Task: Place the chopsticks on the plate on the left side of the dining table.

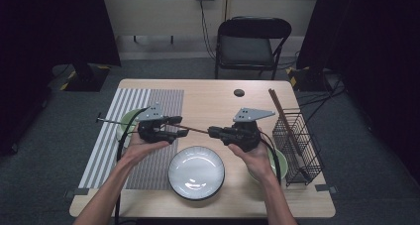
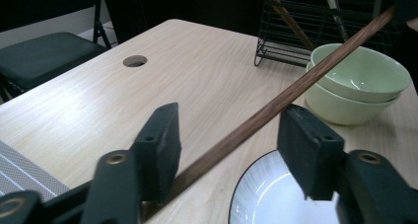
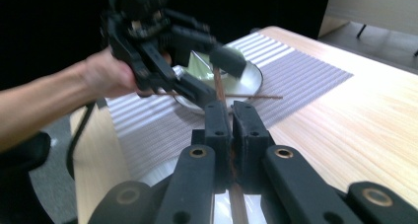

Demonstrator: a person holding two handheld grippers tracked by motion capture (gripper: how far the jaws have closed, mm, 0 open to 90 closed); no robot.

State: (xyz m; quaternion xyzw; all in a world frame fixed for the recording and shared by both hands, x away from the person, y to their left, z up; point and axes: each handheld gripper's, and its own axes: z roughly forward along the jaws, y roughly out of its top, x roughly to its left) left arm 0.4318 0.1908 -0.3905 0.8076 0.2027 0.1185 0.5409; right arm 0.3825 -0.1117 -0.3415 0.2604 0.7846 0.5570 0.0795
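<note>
Clamping one brown chopstick (image 3: 217, 86) between closed jaws, the right gripper (image 1: 214, 132) holds it level while the left gripper's (image 1: 179, 126) parted jaws flank its far end.

- The pale wooden surface (image 1: 213, 98) is seen whole from above and from the person's side, facing forward and down.
- From the left gripper, low and close, the round white ribbed plate (image 2: 268, 197) and stacked pale green bowls (image 2: 357, 83) are faced.
- From the right gripper, equally close, the grey striped woven mat (image 3: 296, 81) is faced.
- The long thin brown wooden stick (image 1: 194, 130) is shared by all views.
</note>
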